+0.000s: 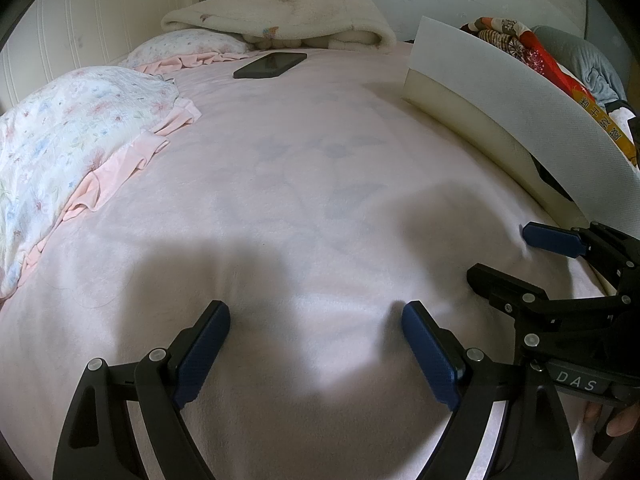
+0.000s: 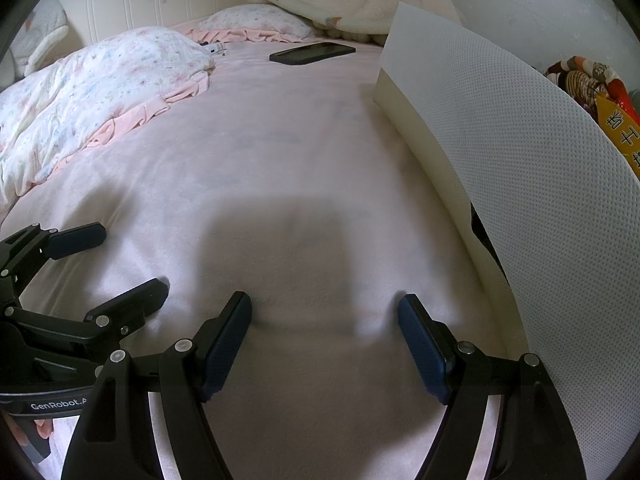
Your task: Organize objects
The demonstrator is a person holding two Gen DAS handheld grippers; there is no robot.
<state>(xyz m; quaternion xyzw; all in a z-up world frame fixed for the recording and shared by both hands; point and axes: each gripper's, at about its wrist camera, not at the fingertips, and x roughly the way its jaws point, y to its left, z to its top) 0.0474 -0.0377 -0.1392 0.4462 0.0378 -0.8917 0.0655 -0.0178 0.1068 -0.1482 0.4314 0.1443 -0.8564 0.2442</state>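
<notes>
A black phone (image 1: 271, 65) lies flat on the pink bedsheet (image 1: 300, 200) at the far end; it also shows in the right wrist view (image 2: 313, 53). A white box (image 1: 500, 120) with a raised textured lid stands along the bed's right side, also in the right wrist view (image 2: 500, 140). My left gripper (image 1: 316, 312) is open and empty, resting low on the sheet. My right gripper (image 2: 325, 304) is open and empty beside it, close to the box. Each gripper shows in the other's view, the right one (image 1: 500, 254) and the left one (image 2: 134, 258).
Two floral pillows (image 1: 72, 120) with pink ruffles lie on the left. A folded cream blanket (image 1: 288, 12) sits at the head of the bed. Colourful cloth and bags (image 1: 532, 52) are piled behind the box. A white wall runs along the left.
</notes>
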